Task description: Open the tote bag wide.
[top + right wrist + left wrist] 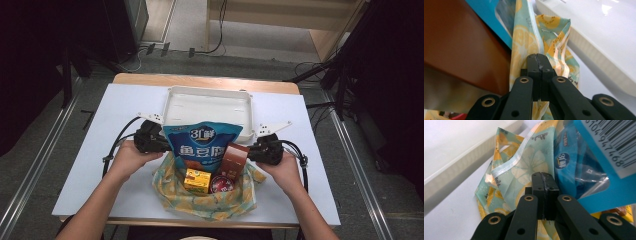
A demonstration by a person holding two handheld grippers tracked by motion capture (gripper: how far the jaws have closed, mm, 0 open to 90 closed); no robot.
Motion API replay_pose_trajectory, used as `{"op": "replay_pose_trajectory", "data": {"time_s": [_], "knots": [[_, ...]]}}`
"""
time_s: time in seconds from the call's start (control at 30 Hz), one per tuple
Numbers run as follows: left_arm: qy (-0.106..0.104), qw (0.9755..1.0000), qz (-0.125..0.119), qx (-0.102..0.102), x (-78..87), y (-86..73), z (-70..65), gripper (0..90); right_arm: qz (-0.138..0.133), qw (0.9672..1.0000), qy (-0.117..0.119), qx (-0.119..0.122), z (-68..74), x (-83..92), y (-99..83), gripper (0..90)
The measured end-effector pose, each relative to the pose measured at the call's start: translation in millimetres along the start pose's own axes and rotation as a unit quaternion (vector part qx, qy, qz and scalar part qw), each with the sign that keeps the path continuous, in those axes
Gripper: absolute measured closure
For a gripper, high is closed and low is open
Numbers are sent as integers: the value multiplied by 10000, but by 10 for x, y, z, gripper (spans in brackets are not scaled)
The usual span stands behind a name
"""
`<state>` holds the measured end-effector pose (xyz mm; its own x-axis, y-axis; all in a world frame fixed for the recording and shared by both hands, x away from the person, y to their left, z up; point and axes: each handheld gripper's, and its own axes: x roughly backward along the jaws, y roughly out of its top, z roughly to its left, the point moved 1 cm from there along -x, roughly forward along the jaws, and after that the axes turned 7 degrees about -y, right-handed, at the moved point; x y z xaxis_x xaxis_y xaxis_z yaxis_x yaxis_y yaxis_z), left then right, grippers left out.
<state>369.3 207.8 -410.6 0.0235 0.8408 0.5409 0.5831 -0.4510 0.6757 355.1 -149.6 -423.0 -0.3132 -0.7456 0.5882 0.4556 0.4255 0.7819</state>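
Observation:
A lemon-print cloth bag [210,204] sits open near the table's front edge. Standing in it are a blue snack pouch [202,145], a brown box [235,157], a small yellow box [196,180] and a round red tin [220,185]. My left gripper [162,145] is at the bag's left edge. In the left gripper view its jaws [543,178] are shut on the bag's cloth [524,167], beside the pouch [584,177]. My right gripper [250,150] is at the right edge. In the right gripper view it [538,60] is shut on the cloth [524,42], next to the brown box [461,50].
A shallow white tray [207,107] lies just behind the bag, its rim close to both grippers [461,150] [599,37]. The white table top [125,115] spreads to either side. Cables trail from both grippers. Dark stands and floor rails flank the table.

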Motion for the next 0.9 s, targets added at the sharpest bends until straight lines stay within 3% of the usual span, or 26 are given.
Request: {"op": "replay_pose_trajectory", "data": {"time_s": [0.1,0.33,0.47,0.9], "knots": [[-41,9999,1,109,-11,-50,50,900,36,10000,7,7,7,-32,-37,900],[54,9999,102,53,-69,-77,74,900,184,9998,31,31,-17,-148,-154,900],[25,9998,90,161,-102,-129,122,900,218,9997,39,44,-15,-185,-202,900],[78,9985,381,379,-278,-229,301,900,445,9990,55,-82,-67,-269,-299,900]]}}
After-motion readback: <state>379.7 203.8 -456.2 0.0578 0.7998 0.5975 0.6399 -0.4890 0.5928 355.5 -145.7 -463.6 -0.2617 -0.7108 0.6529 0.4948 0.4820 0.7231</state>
